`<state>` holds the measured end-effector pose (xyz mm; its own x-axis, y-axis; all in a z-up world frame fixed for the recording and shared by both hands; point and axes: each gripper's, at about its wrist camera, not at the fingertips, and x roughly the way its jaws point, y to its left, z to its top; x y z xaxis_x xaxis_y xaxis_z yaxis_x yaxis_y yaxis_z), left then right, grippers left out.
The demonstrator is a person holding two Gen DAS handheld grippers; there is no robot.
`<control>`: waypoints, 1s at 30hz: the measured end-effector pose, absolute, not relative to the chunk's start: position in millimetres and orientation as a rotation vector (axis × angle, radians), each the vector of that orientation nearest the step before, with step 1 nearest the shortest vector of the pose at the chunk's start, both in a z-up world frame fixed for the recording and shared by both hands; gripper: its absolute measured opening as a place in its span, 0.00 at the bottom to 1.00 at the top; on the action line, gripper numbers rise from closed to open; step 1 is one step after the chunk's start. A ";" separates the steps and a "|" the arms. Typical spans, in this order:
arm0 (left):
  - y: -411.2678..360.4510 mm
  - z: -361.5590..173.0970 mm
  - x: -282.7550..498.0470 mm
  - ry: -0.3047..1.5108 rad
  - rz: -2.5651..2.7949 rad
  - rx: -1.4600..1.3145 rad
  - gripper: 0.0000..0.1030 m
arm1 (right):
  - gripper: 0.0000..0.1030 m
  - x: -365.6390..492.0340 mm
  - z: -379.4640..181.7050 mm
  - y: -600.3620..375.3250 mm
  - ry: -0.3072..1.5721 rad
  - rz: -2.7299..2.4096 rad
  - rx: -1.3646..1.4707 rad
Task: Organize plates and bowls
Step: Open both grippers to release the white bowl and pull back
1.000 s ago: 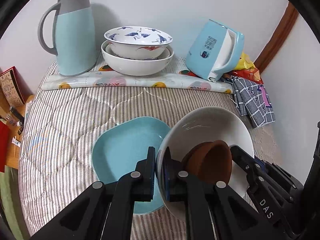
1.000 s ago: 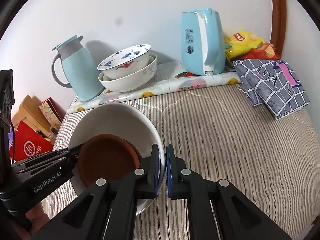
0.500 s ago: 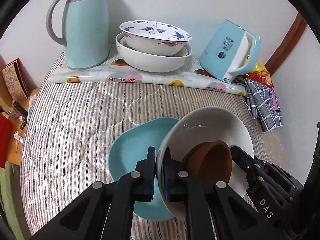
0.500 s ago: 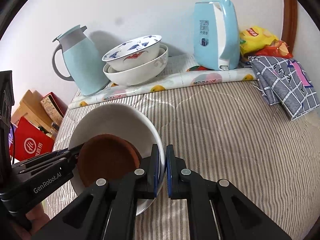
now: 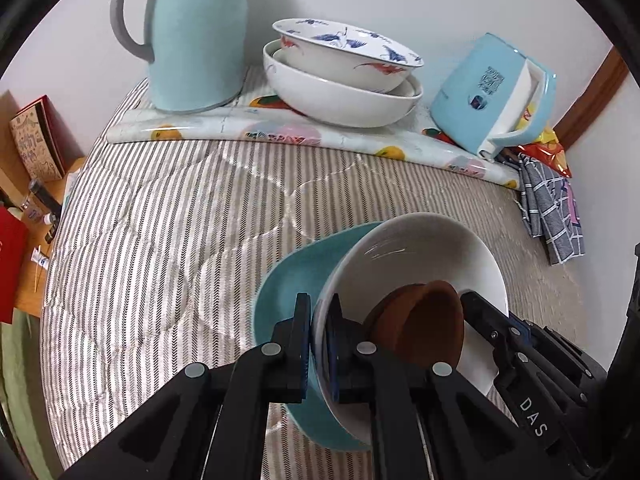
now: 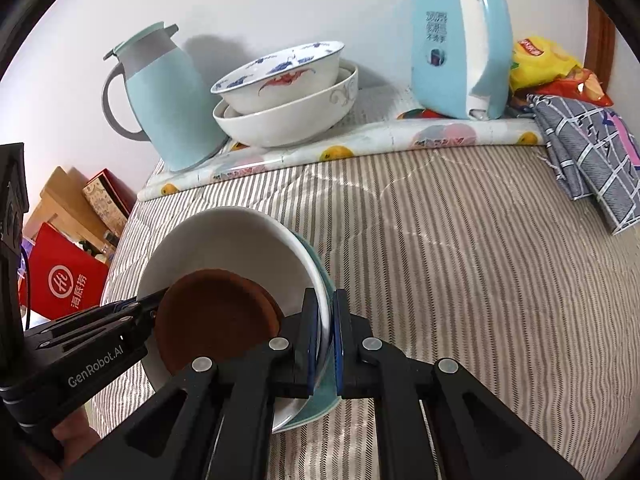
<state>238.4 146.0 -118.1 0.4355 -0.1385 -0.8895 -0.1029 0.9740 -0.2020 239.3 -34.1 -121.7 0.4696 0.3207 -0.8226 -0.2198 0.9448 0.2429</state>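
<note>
In the left wrist view, the left gripper (image 5: 318,344) is seen clamped on the near rim of a white bowl (image 5: 420,248) at the lower centre of the frame, and a small brown bowl (image 5: 424,324) is carried inside it. The right gripper (image 5: 480,320) enters from the lower right and is closed on the opposite rim. A teal plate (image 5: 288,280) lies directly beneath and slightly to the left of the white bowl, on the striped cloth (image 5: 160,240); whether the bowl is already touching it cannot be told. At the upper centre, two stacked bowls (image 5: 340,80) are set on a patterned mat, well apart from the held bowl.

In the right wrist view, the right gripper (image 6: 326,336) is shown pinching the white bowl's rim (image 6: 224,236) at the lower centre, the teal plate's edge (image 6: 320,272) showing just beyond it. The left gripper (image 6: 152,312) comes in from the lower left. The plate is judged to lie straight below both grippers, neither being nearer.
</note>
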 end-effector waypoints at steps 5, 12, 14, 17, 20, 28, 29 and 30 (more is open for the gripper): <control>148.3 -126.6 242.4 1.145 -0.017 -0.239 0.07 | 0.07 244.4 -130.1 -29.7 1.054 0.337 0.102; 148.3 -130.4 245.7 1.160 -0.026 -0.241 0.07 | 0.07 249.1 -133.5 -28.2 1.068 0.338 0.076; 149.3 -131.2 246.0 1.164 -0.029 -0.248 0.07 | 0.07 250.2 -133.4 -27.6 1.070 0.344 0.070; 149.4 -132.1 246.4 1.169 -0.031 -0.245 0.07 | 0.08 251.9 -133.0 -27.9 1.066 0.354 0.063; 148.2 -132.2 246.3 1.169 -0.030 -0.234 0.07 | 0.08 252.6 -132.1 -26.8 1.061 0.363 0.047; 146.3 -132.4 246.3 1.172 -0.024 -0.204 0.09 | 0.22 249.0 -126.7 -30.0 1.025 0.354 0.023; 146.6 -131.9 245.7 1.169 -0.022 -0.200 0.09 | 0.25 248.1 -126.4 -31.7 1.022 0.353 0.021; 146.6 -131.1 245.0 1.166 -0.020 -0.195 0.12 | 0.25 247.8 -126.3 -32.5 1.020 0.352 0.021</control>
<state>245.0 146.6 -131.1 0.3953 -0.1168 -0.9111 -0.0855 0.9829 -0.1631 247.8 -32.5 -126.3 0.4719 0.2976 -0.8299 -0.2777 0.9436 0.1804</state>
